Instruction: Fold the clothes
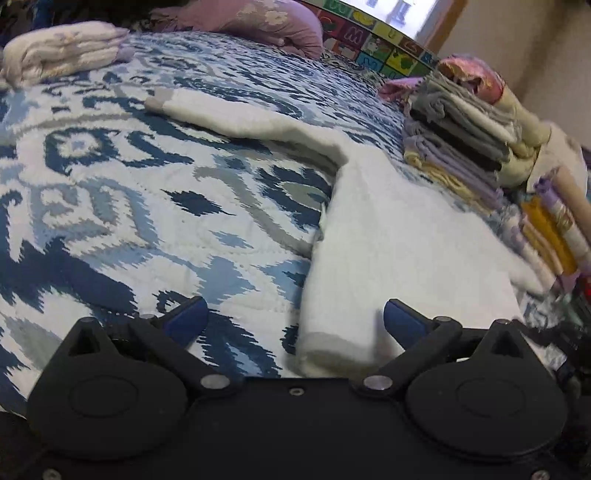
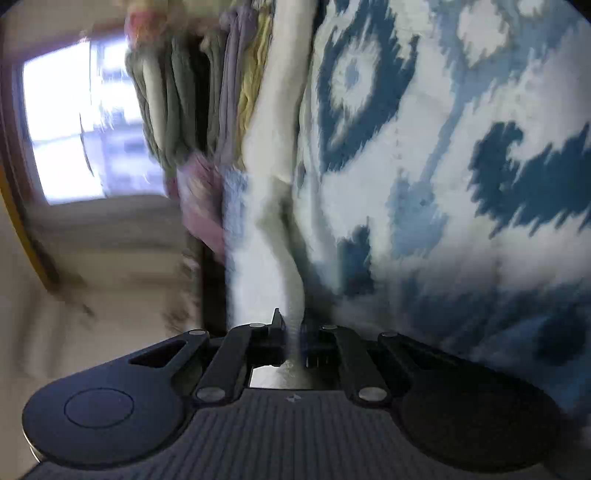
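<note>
A white long-sleeved garment (image 1: 399,236) lies flat on the blue-and-white patterned bedspread (image 1: 122,192), one sleeve (image 1: 236,118) stretched toward the far left. My left gripper (image 1: 295,321) hangs open just over the garment's near hem corner. Its blue pads (image 1: 188,317) stand wide apart and press on nothing. The right wrist view is rolled sideways and blurred. There my right gripper (image 2: 293,332) is shut on an edge of the white garment (image 2: 266,229), with a thin band of cloth running between the jaws.
A tall stack of folded clothes (image 1: 461,147) stands at the bed's right edge, with more folded pieces (image 1: 550,236) nearer. A folded pale bundle (image 1: 62,51) lies far left and a mauve pillow (image 1: 258,22) behind. A bright window (image 2: 66,122) shows beyond the bed.
</note>
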{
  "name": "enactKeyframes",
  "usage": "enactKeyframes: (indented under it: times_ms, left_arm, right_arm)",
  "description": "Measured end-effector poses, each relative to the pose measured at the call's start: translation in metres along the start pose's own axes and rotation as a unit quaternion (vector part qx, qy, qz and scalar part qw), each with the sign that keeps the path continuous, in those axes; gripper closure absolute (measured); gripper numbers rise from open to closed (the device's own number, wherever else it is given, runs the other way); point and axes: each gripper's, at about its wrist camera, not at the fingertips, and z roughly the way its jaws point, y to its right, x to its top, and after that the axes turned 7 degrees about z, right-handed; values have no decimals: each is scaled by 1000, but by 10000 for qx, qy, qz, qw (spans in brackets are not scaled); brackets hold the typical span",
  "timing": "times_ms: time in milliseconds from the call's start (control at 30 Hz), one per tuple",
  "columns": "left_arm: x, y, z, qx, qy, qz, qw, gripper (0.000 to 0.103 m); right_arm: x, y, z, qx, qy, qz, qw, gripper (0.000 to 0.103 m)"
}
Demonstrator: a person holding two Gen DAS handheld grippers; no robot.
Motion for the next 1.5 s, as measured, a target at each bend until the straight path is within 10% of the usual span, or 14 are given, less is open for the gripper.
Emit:
enactKeyframes:
  times_ms: [133, 300, 367, 400, 433, 500, 600, 767, 833, 933, 1033, 1333, 1500]
  left_arm:
    - [1, -3, -3, -177, 33, -186, 9997, 1]
    - [2, -5, -1, -284, 107, -425, 9986, 8]
    - [2, -6, 1, -349, 112, -569, 9977, 49]
    - [1, -9, 4, -528, -5, -825, 9952, 88]
    - [-2, -16, 7, -804, -153, -1264, 9886, 96]
    - [-11, -26, 7, -1201, -417, -1901, 9735, 96]
    - [-27, -42, 9, -1544, -802, -2620, 9492, 96]
    - [-26, -49, 7, -1596, -749, -2653, 9479, 93]
    - [-18, -44, -6, -1324, -520, -2278, 9633, 73]
    - [-1, -26, -29, -615, -8, -1198, 9909, 64]
    - [9, -10, -35, -407, 266, -427, 9979, 64]
    - [82, 40, 12, -579, 563, 1395, 9869, 68]
    - [105, 55, 60, -746, 531, 1996, 9756, 69]
  right_arm:
    - [-19, -37, -7, -595, 144, -1320, 9894, 47]
    - [-44, -46, -8, -1070, 44, -1966, 9746, 57]
    - [-44, -36, -6, -979, -68, -1713, 9803, 75]
    - [-38, -25, 0, -777, -153, -1338, 9878, 86]
    - [-32, -8, 2, -350, -238, -677, 9968, 87]
    - [-29, 22, -1, 999, -324, 718, 9919, 91]
    - [-25, 17, -5, 430, -149, 239, 9987, 91]
    - [-31, -4, -8, -294, -10, -707, 9971, 80]
    - [-37, -19, -13, -510, 189, -1210, 9912, 61]
    - [-46, -43, -26, -824, 715, -2015, 9734, 51]
    - [-51, -65, -33, -1042, 1199, -2977, 9414, 51]
    - [-33, -108, 31, -1449, 1079, -5222, 8334, 64]
    - [-41, -128, 48, -1498, 689, -5812, 7969, 69]
